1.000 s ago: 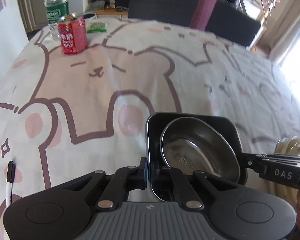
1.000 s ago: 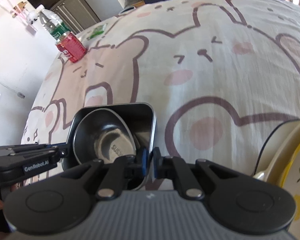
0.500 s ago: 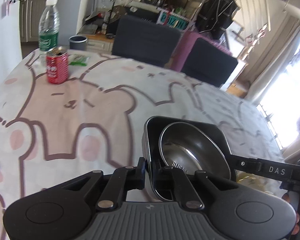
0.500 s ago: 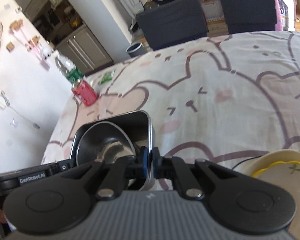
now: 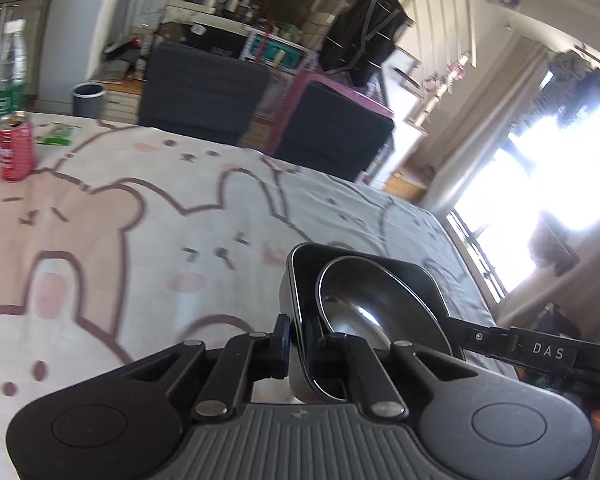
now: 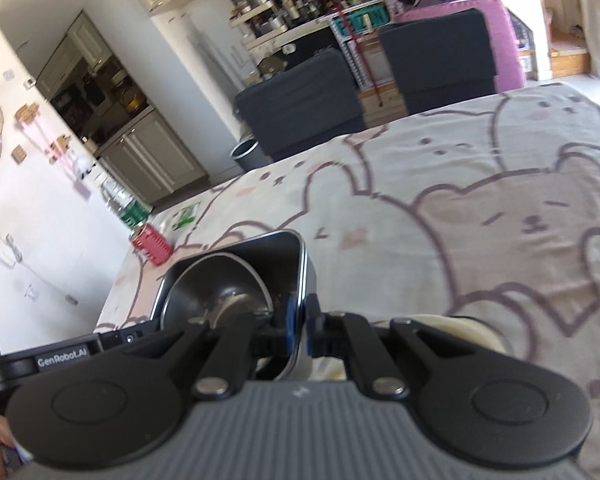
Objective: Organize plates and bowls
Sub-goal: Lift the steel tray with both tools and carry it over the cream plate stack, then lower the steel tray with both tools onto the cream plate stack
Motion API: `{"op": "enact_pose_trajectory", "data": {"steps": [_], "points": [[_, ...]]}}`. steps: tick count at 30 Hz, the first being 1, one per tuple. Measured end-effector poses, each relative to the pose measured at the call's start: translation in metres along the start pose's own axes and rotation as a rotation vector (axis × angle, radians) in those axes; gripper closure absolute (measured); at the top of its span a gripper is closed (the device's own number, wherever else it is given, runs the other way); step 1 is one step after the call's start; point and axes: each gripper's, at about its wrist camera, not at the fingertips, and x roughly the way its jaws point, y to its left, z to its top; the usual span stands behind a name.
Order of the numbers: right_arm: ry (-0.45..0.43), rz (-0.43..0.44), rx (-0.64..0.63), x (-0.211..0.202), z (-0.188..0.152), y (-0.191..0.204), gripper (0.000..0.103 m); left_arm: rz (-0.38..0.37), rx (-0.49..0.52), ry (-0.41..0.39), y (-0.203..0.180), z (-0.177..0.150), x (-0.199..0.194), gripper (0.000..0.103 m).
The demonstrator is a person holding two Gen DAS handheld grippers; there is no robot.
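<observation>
While clamped, both tongs (image 5: 296, 336) (image 6: 298, 326) grip the tray (image 5: 300, 280) rim.

Bowl (image 5: 374, 304) is sitting in the tray (image 5: 300, 280), tray hanging above the tablecloth (image 5: 148, 240). Can (image 5: 15, 151) is standing at the far corner, bottle (image 5: 6, 68) just behind it (chairs (image 5: 204, 92) beyond).

A table draped in a pale cloth (image 5: 204, 216) printed with pink-cheeked cartoon bears and rabbits fills the scene. At its far left corner stands a red drink can (image 5: 15, 151), a clear water bottle with a green label (image 5: 5, 68) just behind it. A small green packet (image 5: 58, 135) lies flat on the cloth to the right of the can, near the far edge.
</observation>
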Motion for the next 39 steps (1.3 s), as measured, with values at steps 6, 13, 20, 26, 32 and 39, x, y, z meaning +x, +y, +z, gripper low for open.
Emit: {"op": "enact_pose_trajectory", "data": {"steps": [6, 13, 20, 26, 32, 39], "points": [[-0.012, -0.050, 0.023, -0.023, -0.006, -0.033, 0.096, -0.036, 0.022, 0.065, -0.026, -0.014, 0.023, 0.095], [0.042, -0.116, 0.044, -0.027, -0.018, -0.066, 0.096, -0.038, 0.020, 0.161, -0.042, -0.038, 0.047, 0.095], [0.116, -0.155, 0.062, -0.014, -0.034, -0.085, 0.097, -0.001, 0.035, 0.217, -0.045, -0.048, 0.063, 0.096], [0.152, -0.172, 0.045, -0.006, -0.037, -0.088, 0.097, 0.022, 0.036, 0.237, -0.043, -0.050, 0.069, 0.096], [0.169, -0.177, 0.039, -0.002, -0.037, -0.089, 0.097, 0.015, 0.039, 0.255, -0.042, -0.051, 0.070, 0.096], [0.197, -0.180, 0.049, -0.001, -0.037, -0.092, 0.097, 0.011, 0.050, 0.273, -0.042, -0.055, 0.071, 0.096]]}}
